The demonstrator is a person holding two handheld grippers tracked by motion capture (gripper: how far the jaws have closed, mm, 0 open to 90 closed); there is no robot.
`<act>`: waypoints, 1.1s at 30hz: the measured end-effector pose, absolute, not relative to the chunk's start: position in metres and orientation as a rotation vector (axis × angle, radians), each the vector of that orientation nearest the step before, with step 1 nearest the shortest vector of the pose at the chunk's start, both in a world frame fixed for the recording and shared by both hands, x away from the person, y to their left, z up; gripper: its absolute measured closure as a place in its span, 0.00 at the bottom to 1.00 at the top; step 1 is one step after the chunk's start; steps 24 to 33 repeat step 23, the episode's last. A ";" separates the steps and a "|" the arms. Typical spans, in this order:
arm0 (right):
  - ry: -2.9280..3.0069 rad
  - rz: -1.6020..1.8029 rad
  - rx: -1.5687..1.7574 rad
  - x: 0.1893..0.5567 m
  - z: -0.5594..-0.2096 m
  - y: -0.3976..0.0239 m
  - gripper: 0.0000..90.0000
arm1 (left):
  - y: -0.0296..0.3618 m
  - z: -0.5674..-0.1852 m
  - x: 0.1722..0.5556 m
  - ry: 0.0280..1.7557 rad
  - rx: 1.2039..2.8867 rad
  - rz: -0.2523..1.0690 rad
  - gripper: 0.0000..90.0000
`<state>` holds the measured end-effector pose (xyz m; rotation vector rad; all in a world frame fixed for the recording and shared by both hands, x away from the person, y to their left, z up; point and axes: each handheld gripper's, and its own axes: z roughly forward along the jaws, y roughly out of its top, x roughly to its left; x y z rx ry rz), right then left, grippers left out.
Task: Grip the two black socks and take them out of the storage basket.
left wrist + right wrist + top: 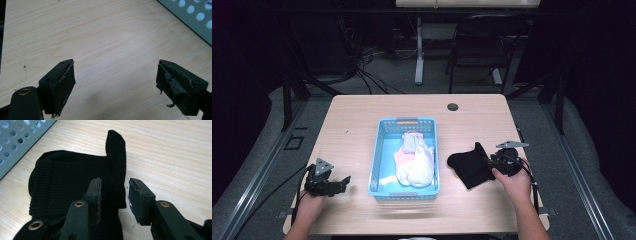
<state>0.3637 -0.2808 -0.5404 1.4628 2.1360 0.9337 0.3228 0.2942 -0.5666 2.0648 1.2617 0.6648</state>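
A black sock (pixel 467 167) (pixel 70 175) lies crumpled on the wooden table (pixel 357 120), just right of a blue plastic basket (pixel 407 121). My right gripper (pixel 492 162) (pixel 115 182) is at the sock's right end. Its jaws stand a little apart astride the sock's edge, with the left finger (pixel 95 192) resting over the fabric. White and pink socks (pixel 417 162) lie inside the basket. My left gripper (pixel 345 181) (pixel 116 65) is low over bare table left of the basket, jaws wide apart and holding nothing.
The basket's perforated wall shows at the corner of each gripper view (pixel 195 17) (pixel 15 140). A round cable hole (pixel 453 106) sits near the table's far edge. Beyond the table stand a black chair (pixel 482 45) and a white desk leg (pixel 419 50).
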 end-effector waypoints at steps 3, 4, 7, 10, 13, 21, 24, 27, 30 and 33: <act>2.121 0.931 1.451 0.362 -0.540 -0.279 0.66 | 0.294 -0.567 0.323 1.263 2.062 0.665 0.17; 2.123 0.936 1.443 0.362 -0.540 -0.279 0.66 | 0.294 -0.567 0.323 1.263 2.062 0.665 0.17; 2.123 0.942 1.419 0.358 -0.536 -0.275 0.66 | 0.294 -0.567 0.323 1.265 2.066 0.662 0.17; 2.134 0.952 1.388 0.356 -0.533 -0.269 0.66 | 0.294 -0.567 0.323 1.264 2.072 0.660 0.17; 2.159 0.956 1.346 0.354 -0.531 -0.261 0.65 | 0.294 -0.567 0.323 1.264 2.073 0.656 0.17; 2.232 0.992 1.293 0.352 -0.531 -0.246 0.65 | 0.295 -0.567 0.324 1.267 2.070 0.657 0.17; 2.226 0.997 1.294 0.352 -0.531 -0.244 0.64 | 0.295 -0.567 0.324 1.267 2.070 0.657 0.17; 2.226 0.997 1.294 0.352 -0.531 -0.244 0.64 | 0.295 -0.567 0.324 1.267 2.070 0.657 0.17; 2.226 0.997 1.294 0.352 -0.531 -0.244 0.64 | 0.295 -0.567 0.324 1.267 2.070 0.657 0.17; 2.226 0.997 1.294 0.352 -0.531 -0.244 0.64 | 0.295 -0.567 0.324 1.267 2.070 0.657 0.17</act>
